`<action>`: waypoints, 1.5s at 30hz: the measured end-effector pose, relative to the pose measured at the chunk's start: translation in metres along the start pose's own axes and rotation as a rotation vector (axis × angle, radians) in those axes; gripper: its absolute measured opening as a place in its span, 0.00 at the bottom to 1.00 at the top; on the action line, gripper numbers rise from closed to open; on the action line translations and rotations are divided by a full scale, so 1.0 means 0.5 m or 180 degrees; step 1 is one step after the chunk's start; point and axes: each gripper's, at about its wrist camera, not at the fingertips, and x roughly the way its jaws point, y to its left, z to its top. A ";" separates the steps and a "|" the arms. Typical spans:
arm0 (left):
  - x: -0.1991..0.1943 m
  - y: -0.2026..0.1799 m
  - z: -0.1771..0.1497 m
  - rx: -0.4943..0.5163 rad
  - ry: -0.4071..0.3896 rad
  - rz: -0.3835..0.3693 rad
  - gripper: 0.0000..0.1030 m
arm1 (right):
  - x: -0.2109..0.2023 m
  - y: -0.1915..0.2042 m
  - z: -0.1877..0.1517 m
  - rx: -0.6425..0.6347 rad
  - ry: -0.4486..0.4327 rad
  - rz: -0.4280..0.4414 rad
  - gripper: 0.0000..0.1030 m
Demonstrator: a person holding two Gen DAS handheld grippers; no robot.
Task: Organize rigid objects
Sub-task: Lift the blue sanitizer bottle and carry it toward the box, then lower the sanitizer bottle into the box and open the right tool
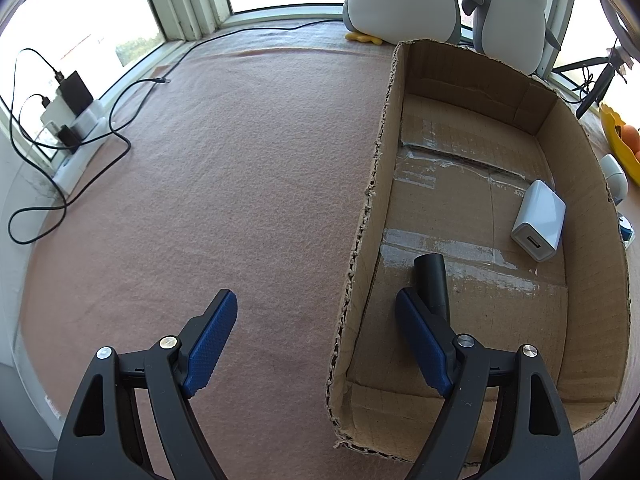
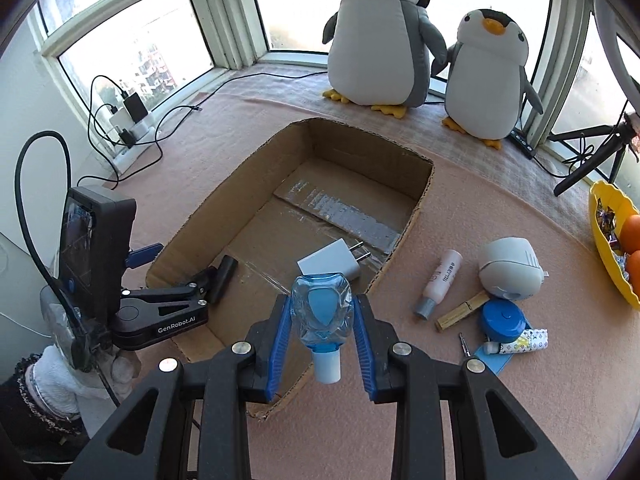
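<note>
Right gripper (image 2: 320,336) clenches a blue bottle (image 2: 322,312) above the cardboard box (image 2: 416,216) — release comes next; left gripper (image 1: 316,344) straddles the wall, jaws spread

A home's bay window nook: plush penguins (image 2: 378,32), fruit bowl (image 2: 608,248).

Our left gripper (image 1: 316,336) spreads its blue pads wide across the cardboard box's left wall, while our right gripper (image 2: 322,330) pinches a blue bottle (image 2: 322,312).
</note>
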 end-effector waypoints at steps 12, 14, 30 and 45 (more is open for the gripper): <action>0.000 0.000 -0.001 0.0000 -0.0001 0.0000 0.80 | 0.064 0.066 0.007 -0.0162 0.0167 0.0064 0.27; 0.000 0.000 -0.001 0.0002 -0.0001 0.0002 0.80 | 0.069 0.065 0.007 -0.0152 0.0184 0.0072 0.27; 0.000 0.001 -0.001 0.0001 -0.0003 0.0001 0.80 | 0.065 0.073 0.005 -0.0169 0.0128 0.0122 0.49; 0.000 0.000 -0.002 0.0000 -0.0003 -0.0001 0.80 | -0.006 0.000 0.004 0.0134 -0.0074 0.0042 0.49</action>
